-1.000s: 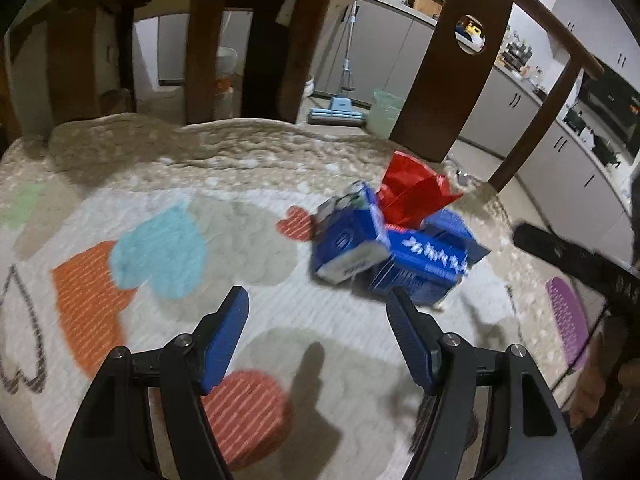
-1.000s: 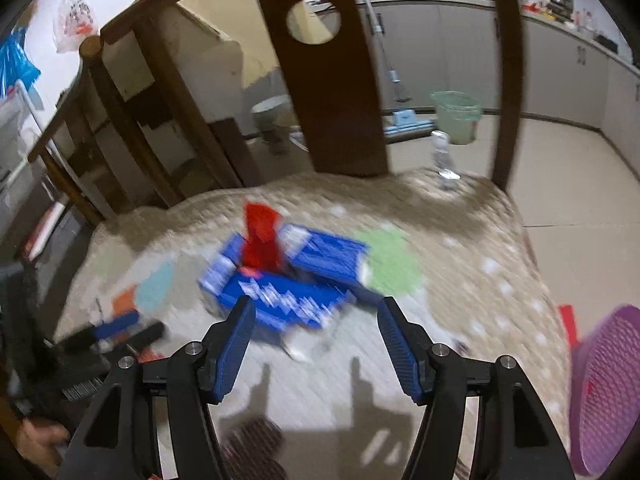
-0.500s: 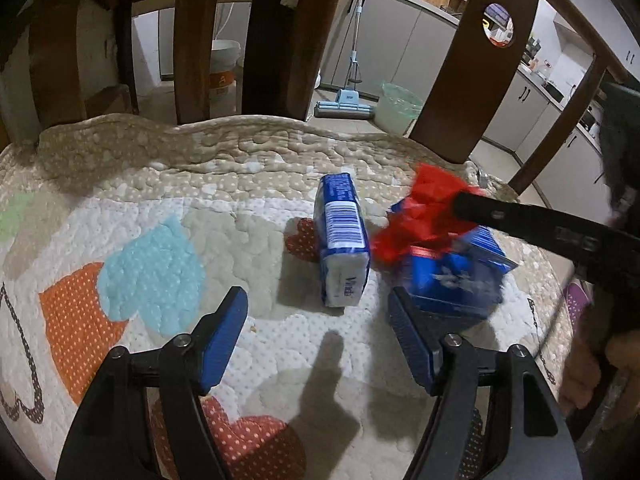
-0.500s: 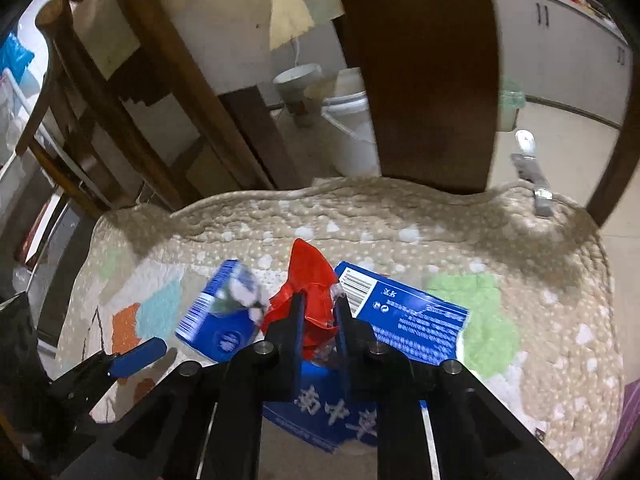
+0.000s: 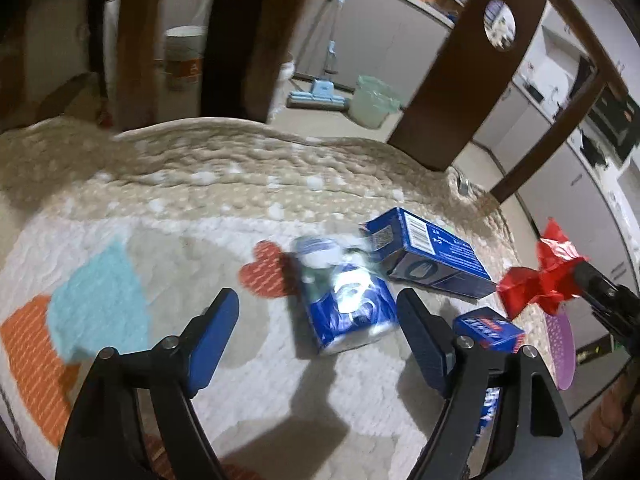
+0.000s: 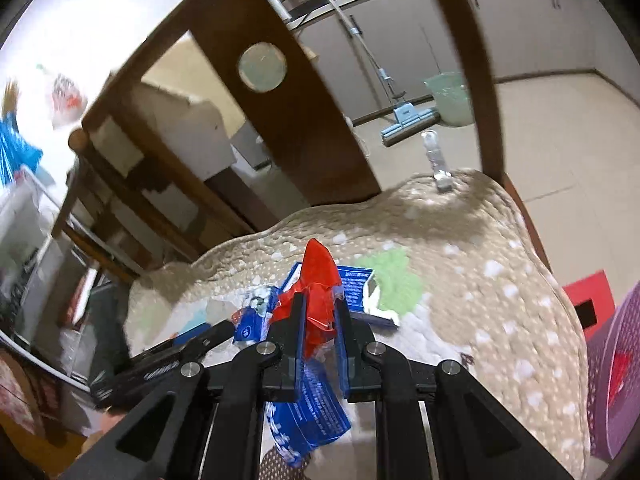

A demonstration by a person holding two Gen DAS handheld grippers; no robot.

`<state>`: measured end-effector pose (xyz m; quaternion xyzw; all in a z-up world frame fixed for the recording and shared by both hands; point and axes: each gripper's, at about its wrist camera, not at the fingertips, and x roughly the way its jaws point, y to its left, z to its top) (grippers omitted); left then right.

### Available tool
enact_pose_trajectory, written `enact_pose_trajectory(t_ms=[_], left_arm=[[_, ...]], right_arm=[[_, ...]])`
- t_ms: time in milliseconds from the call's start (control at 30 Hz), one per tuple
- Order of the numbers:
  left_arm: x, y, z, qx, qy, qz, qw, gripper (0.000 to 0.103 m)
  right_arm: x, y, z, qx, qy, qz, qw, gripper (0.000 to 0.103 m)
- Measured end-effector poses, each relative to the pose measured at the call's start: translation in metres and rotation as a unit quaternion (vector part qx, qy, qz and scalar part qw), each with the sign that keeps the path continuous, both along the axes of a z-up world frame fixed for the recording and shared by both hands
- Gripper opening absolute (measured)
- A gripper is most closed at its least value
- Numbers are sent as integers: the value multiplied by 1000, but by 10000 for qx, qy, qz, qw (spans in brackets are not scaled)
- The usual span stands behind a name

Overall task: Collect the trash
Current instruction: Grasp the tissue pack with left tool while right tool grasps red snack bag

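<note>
Now that the right gripper has clenched on the red wrapper and lifted it clear of the quilted cushion, one piece of trash is secured and looks ready to go toward the purple basket at its right; half a second ago the wrapper was still pinched down among the boxes. Left behind, the blue packet lies between the fingers of the released left gripper, with the blue box just beyond it and a small blue carton beside the right finger; the packet has tipped over since then
</note>
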<state>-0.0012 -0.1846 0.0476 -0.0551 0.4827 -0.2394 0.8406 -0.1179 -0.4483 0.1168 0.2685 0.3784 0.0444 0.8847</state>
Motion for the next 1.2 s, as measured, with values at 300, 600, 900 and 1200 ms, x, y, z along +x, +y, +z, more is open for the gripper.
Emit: enact_pose_trajectory(t_ms=[300,600,900,1200], left_arm=[[3,-39,-17,564,218,-404,9974,58],[-56,2,5,79,426,-412,9982,57],[-95,3,-15,418,463,-584,9963,59],[-92,-2,-18,392,333,-483,9975,66]], right_arm=[[-37,-23,-14,-3,224,-262,9994,13],[-89,-52,-54,485,764,-588,9942,13],[-118,-54,-51,-84,756,-875,9933,63],[-90,-20,-47,-859,873,-666,9902,71]])
